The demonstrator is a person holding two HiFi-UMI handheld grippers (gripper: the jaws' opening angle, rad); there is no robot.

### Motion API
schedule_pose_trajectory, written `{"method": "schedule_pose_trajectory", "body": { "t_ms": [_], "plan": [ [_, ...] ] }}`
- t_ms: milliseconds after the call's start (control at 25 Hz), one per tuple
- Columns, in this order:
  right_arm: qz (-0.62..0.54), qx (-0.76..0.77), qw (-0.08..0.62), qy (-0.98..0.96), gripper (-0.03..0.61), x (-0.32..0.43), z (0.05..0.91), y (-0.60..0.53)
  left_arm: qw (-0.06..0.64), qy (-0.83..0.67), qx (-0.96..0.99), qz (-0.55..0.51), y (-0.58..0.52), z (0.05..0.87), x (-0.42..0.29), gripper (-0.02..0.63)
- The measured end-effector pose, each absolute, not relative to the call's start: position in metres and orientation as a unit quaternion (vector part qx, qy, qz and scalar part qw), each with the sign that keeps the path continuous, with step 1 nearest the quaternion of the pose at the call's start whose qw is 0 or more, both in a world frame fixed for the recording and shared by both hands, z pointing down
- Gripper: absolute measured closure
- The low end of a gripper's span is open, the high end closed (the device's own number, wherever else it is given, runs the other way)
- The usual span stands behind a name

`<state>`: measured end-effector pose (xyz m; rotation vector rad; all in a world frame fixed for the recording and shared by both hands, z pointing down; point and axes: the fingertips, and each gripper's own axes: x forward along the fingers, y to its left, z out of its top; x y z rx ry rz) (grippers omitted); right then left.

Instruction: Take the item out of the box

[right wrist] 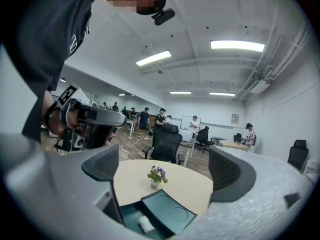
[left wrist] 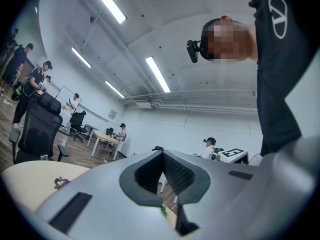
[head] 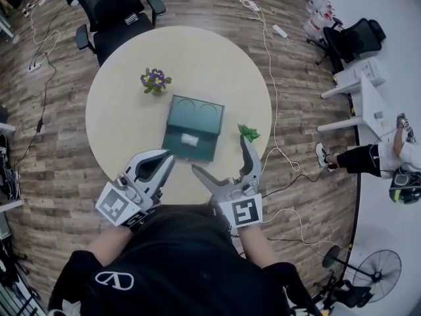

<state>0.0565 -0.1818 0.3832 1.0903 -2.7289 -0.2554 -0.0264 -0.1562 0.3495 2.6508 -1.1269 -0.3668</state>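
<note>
Small white oblong item (head: 190, 139) is seen lying in the tray of the open dark-green box (head: 197, 114) on the round beige worktop (head: 112, 124), just ahead of both tongs and between them. Its long axis appears to run crosswise to the person. The left tongs (head: 166, 159) are held together, empty. The right tongs (head: 221, 153) are spread wide with the item framed low in their gap, so the right is judged better placed.

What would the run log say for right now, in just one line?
left tongs: shut, empty | right tongs: open, empty | box: lid open | white item: inside box, not yet taken out
</note>
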Motion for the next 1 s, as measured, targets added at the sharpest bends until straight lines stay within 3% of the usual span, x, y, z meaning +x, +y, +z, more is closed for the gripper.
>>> {"method": "schedule_pose_trajectory", "body": {
  "t_ms": [560, 1000],
  "plan": [
    [-0.090, 0.282, 0.294, -0.909, 0.121, 0.043, 0.491, -0.203, 0.143, -0.413, 0.893, -0.111, -0.141, 0.380, -0.043, 0.609],
    [-0.101, 0.206, 0.411, -0.882, 0.184, 0.023, 0.604, -0.219, 0.163, -0.448, 0.873, -0.105, -0.122, 0.405, -0.065, 0.609]
  ]
}}
